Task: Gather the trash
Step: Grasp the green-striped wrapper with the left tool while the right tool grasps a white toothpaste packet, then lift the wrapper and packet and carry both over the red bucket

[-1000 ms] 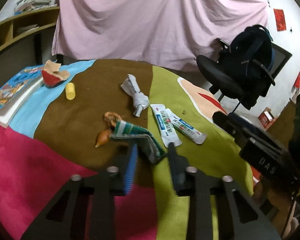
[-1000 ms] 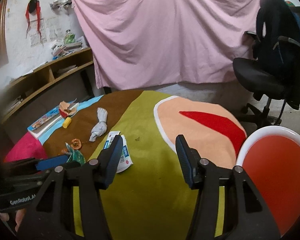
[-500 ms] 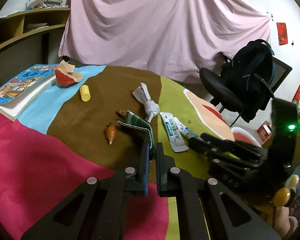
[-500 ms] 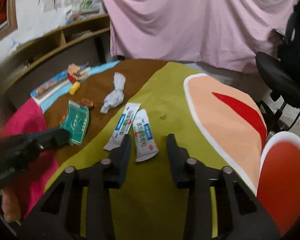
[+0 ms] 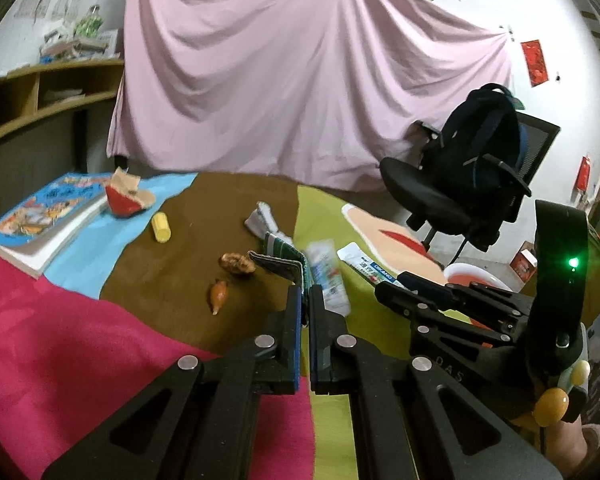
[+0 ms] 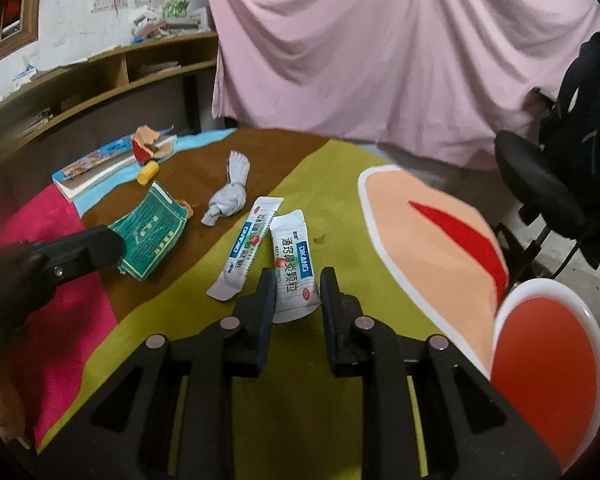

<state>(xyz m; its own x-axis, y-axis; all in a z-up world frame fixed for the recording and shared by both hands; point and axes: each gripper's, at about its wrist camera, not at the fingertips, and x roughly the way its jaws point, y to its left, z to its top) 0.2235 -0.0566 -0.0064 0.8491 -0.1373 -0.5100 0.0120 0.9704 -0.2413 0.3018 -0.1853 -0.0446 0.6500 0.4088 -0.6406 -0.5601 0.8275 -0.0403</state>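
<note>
The right gripper (image 6: 296, 292) straddles the near end of 1 white sachet (image 6: 291, 268) on the table (image 6: 300, 380), jaws closing; it should nip squarely before lifting. Farther left, the left gripper (image 5: 305, 304) is clamped on the green packet (image 6: 150, 236), raised.

The white packet (image 6: 293, 264) says "DIKANG" on a blue strip. The right tool (image 5: 452, 364) has the letters "DAS".
</note>
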